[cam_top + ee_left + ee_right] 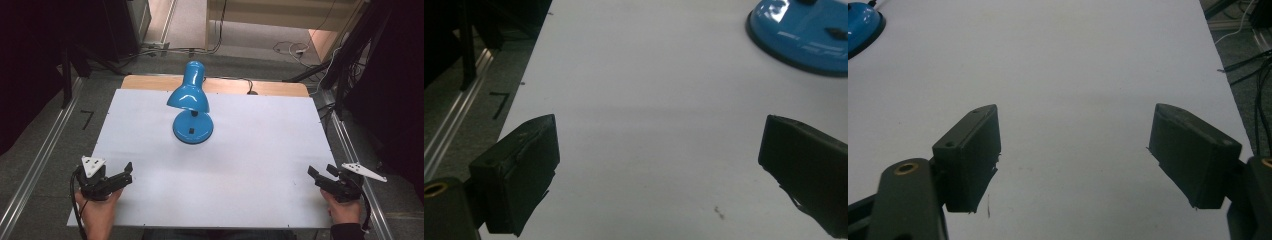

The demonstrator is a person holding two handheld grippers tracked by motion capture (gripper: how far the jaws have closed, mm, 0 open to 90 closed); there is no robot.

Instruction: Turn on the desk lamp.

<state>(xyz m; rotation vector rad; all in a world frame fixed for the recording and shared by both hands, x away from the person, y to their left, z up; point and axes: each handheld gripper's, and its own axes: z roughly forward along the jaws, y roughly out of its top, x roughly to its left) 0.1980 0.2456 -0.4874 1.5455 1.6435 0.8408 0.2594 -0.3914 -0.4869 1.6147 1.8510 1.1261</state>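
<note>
The blue desk lamp (pixel 190 105) stands upright near the middle of the table (pixel 260 165), toward the far edge, its shade tipped forward over its round base (pixel 804 40). Both tools wait well apart from it at the near corners: the left hand-held gripper (pixel 126 174) has its jaws spread wide with nothing between them, and the right hand-held gripper (pixel 320 172) is likewise spread and empty. The likely trouble lies in the lamp's glossy, rounded surfaces: jaws closing on the shade could slide off, or push the top-heavy head and tip the lamp. Its cord (pixel 248 86) runs off the far edge and could snag or drag if the lamp is moved.
</note>
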